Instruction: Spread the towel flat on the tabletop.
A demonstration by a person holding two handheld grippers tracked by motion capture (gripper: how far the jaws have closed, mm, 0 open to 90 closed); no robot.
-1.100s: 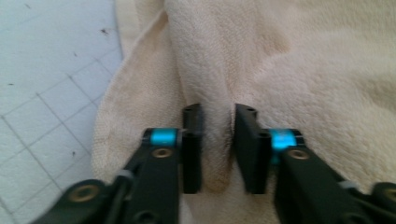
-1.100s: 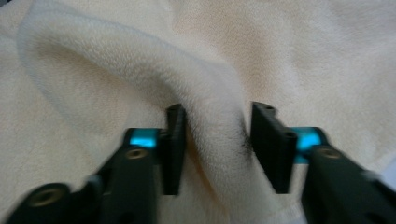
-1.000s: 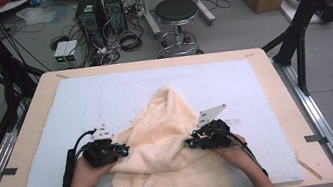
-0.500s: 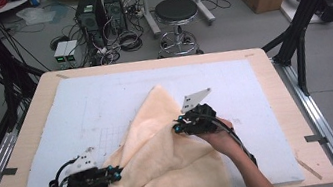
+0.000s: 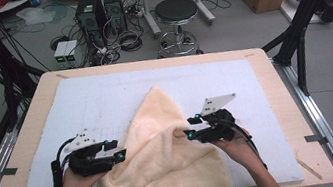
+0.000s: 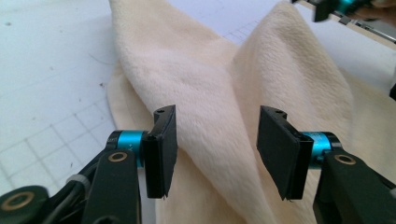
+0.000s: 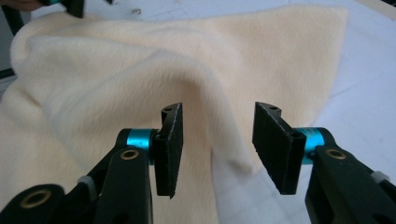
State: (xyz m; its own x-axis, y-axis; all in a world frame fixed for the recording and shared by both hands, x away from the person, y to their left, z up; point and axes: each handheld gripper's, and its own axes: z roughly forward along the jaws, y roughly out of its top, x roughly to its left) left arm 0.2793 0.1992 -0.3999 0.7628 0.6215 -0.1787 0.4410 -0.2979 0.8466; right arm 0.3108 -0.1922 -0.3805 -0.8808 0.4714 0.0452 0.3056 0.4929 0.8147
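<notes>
both grippers, left (image 5: 119,155) and right (image 5: 190,134), have just opened off the cream fleece cloth (image 5: 165,159), jaws apart and holding nothing, the cloth lying half folded and rumpled at lower centre, not yet squared.

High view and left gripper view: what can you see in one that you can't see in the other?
The high view alone takes in the whole wooden table, the round stool and computer boxes on the floor behind it, and the person's two hands.

The left gripper view alone gives a close look along the left gripper: its black fingers have just been opening and stand apart, with nothing pinched between them.

Both show the cream fluffy cloth lying bunched on the white gridded mat, and the right gripper across the cloth.
</notes>
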